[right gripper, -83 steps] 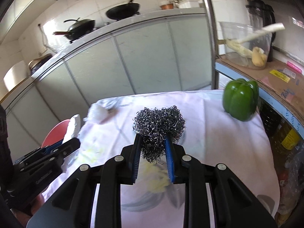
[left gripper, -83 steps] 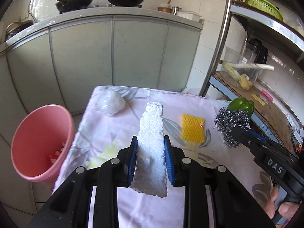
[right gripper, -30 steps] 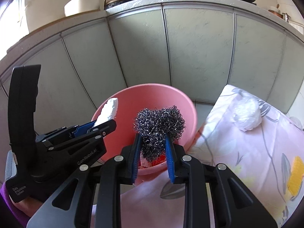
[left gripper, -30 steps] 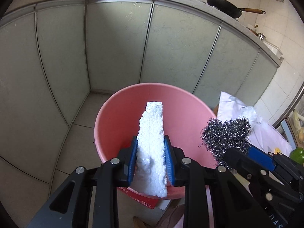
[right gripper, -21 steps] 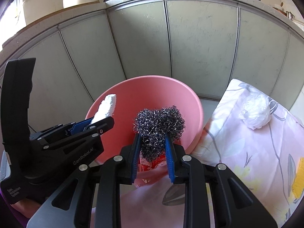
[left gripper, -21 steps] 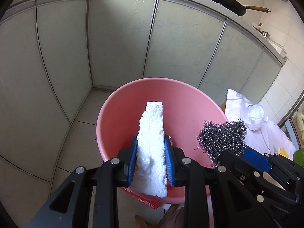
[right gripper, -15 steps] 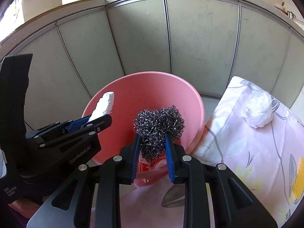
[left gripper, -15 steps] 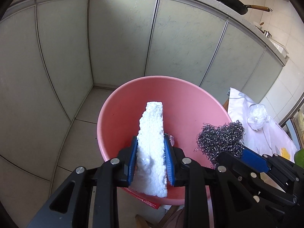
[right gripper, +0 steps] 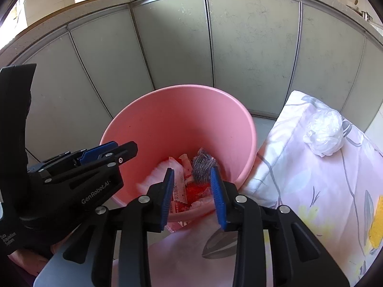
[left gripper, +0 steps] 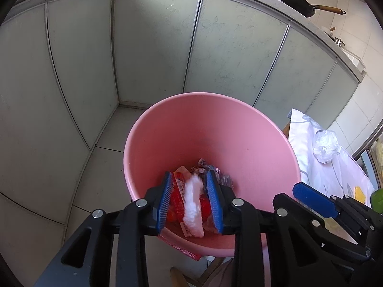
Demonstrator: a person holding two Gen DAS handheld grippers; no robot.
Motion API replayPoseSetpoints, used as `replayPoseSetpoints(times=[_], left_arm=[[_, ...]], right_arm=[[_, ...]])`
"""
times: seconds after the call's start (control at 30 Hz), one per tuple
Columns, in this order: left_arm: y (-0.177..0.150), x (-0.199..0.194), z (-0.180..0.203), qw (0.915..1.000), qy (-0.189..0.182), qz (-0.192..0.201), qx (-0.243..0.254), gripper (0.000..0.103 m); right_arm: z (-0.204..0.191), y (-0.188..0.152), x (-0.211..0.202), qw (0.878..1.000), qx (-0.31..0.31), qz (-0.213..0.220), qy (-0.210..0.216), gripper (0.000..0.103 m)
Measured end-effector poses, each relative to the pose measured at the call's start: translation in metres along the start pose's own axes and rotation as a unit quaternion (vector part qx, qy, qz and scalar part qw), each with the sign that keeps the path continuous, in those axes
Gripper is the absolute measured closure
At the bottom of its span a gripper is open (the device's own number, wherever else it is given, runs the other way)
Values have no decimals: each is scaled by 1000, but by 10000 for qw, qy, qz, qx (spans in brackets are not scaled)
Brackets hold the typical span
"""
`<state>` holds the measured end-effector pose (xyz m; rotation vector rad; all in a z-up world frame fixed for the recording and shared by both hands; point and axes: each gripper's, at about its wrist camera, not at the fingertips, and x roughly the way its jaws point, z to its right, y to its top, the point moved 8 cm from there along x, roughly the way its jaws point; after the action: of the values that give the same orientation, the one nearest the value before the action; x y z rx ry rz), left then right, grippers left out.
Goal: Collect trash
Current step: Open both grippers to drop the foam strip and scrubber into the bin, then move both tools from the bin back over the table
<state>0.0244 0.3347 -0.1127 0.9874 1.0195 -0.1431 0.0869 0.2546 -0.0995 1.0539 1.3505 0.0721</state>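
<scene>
Item 1, pink bin (left gripper: 167, 129): round plastic bucket, smooth walls flaring toward the rim, standing on a tiled floor in front of grey-green cabinet doors (left gripper: 153, 47) and just beside the bench (right gripper: 311, 191).

Item 2, foam strip (left gripper: 192, 203): white, beaded, rough-edged, blurred in the left wrist view. Lies inside the bin between the blue pads of the left tongs (left gripper: 190, 203), touching neither pad. In the right wrist view it shows as a pale smear low in the bin (right gripper: 155, 174).

Item 3, steel wool (right gripper: 202, 165): grey tangled wire ball, blurred, inside the bin near the bottom, seen beyond the right tongs (right gripper: 192, 196) and clear of both pads.

Item 4, earlier contents: red and white printed wrappers (left gripper: 178, 191) on the bin floor, with a crumpled grey scrap (left gripper: 203, 163) beside them.

Item 5, left tongs: jaws have just been opening; moderately parted, gripping nothing, held over the bin mouth.

Item 6, right tongs: jaws have just been opening; parted, empty, also over the bin.

Item 7, bench: covered with a pale floral cloth. On it a crumpled white plastic bag (right gripper: 323, 134) near the far edge and a yellow sponge (right gripper: 377, 224) at the frame's right margin.
</scene>
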Motion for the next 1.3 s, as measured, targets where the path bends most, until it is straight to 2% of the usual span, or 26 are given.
replayPoseSetpoints(times=[0.53, 0.73, 1.0, 1.3], left_arm=[[0, -25, 9, 9995, 14, 234, 203, 72], [0, -38, 20, 9990, -66, 299, 336, 72], [-10, -56, 46, 9972, -278, 328, 614, 72], [-29, -62, 84, 9937, -700, 95, 865, 72]], right_arm=[[15, -10, -25, 9997, 147, 194, -5, 70], [23, -16, -41, 9991, 254, 298, -136, 70], [46, -36, -69, 9967, 519, 399, -478, 69], [81, -76, -95, 9935, 848, 369, -669, 69]])
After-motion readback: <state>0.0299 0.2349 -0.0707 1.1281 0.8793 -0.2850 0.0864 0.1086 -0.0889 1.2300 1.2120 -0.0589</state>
